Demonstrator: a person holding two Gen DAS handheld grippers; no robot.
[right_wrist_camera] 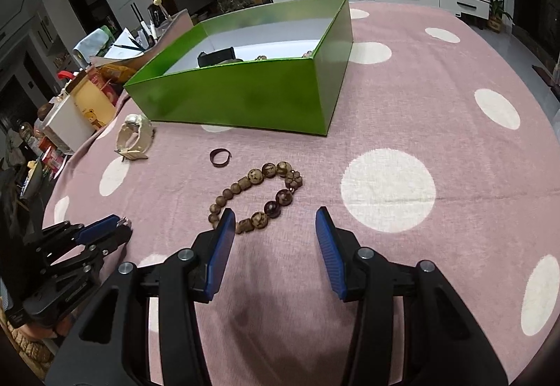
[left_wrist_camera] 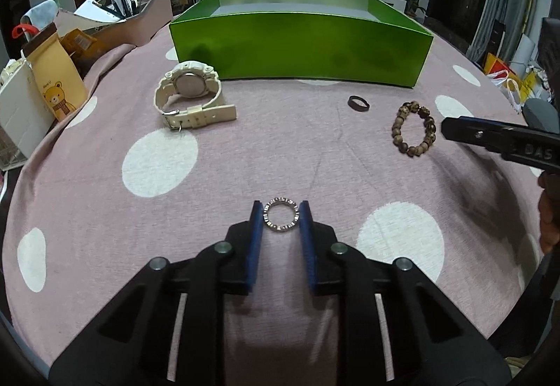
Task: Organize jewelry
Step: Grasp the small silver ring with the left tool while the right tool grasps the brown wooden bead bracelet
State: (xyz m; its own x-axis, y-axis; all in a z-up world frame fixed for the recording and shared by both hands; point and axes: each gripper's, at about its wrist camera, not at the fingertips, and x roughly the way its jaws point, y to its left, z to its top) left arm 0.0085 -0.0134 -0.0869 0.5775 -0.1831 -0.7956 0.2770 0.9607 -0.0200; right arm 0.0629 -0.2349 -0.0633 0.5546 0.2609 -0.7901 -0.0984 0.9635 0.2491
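At the lower centre of the left wrist view, we see our left claw (left_wrist_camera: 281, 215) narrowed onto a thin silver ring studded with small stones (left_wrist_camera: 281, 214).
The ring lies on the pink, white-dotted counter (left_wrist_camera: 315, 158). In the right wrist view our right claw (right_wrist_camera: 274, 223) stands wide and empty, just before a brown wooden bead bracelet (right_wrist_camera: 257, 197); the open green cardboard box (right_wrist_camera: 241, 98) sits beyond.

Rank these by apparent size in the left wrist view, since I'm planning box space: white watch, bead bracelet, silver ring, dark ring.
1. White watch
2. Bead bracelet
3. Silver ring, though it lies nearest the camera, so this is unsure
4. Dark ring
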